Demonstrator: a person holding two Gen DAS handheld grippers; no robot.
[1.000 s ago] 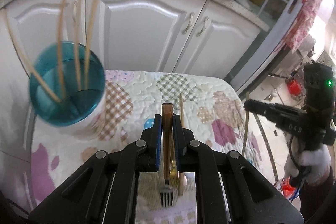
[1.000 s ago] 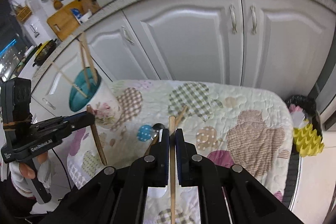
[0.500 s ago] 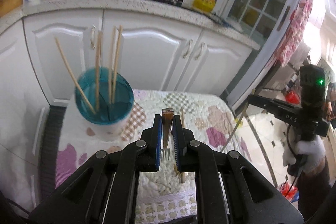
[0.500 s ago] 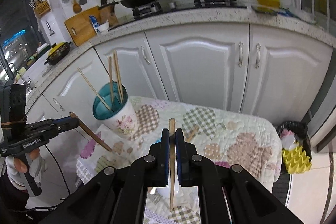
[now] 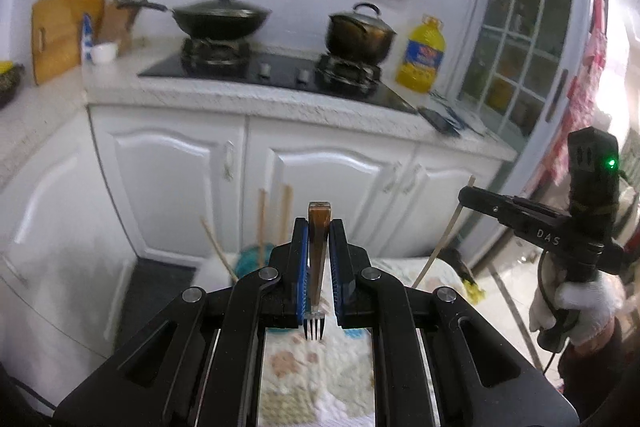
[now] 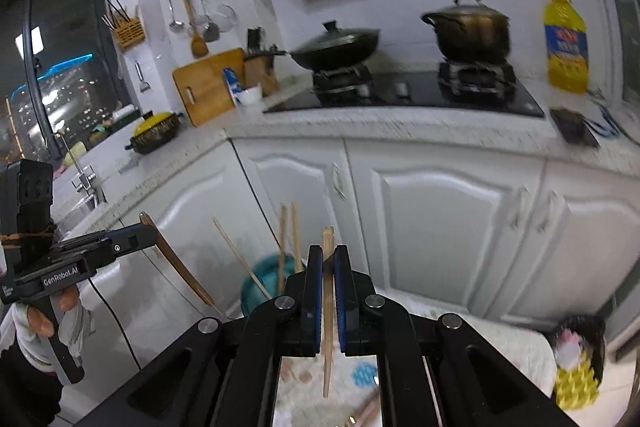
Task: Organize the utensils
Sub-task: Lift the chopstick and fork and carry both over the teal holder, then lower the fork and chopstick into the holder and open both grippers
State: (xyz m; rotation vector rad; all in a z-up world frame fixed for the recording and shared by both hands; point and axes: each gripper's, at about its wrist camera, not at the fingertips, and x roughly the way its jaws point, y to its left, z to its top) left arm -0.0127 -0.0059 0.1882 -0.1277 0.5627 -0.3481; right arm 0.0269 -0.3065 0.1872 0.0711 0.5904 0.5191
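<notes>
Left hand-held gripper (image 5: 319, 259) is clamped on a fork (image 5: 317, 267), tines hanging toward the camera. Right hand-held gripper (image 6: 328, 283) is pinched tight on one chopstick (image 6: 328, 307). The teal cup (image 6: 260, 287) (holding more chopsticks) sits just left of and beyond both, above the quilted table (image 5: 316, 379).

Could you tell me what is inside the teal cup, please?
Three wooden chopsticks stand in the teal cup, leaning against its rim. Its bottom is hidden behind the right tongs, so anything lower cannot be seen.
</notes>
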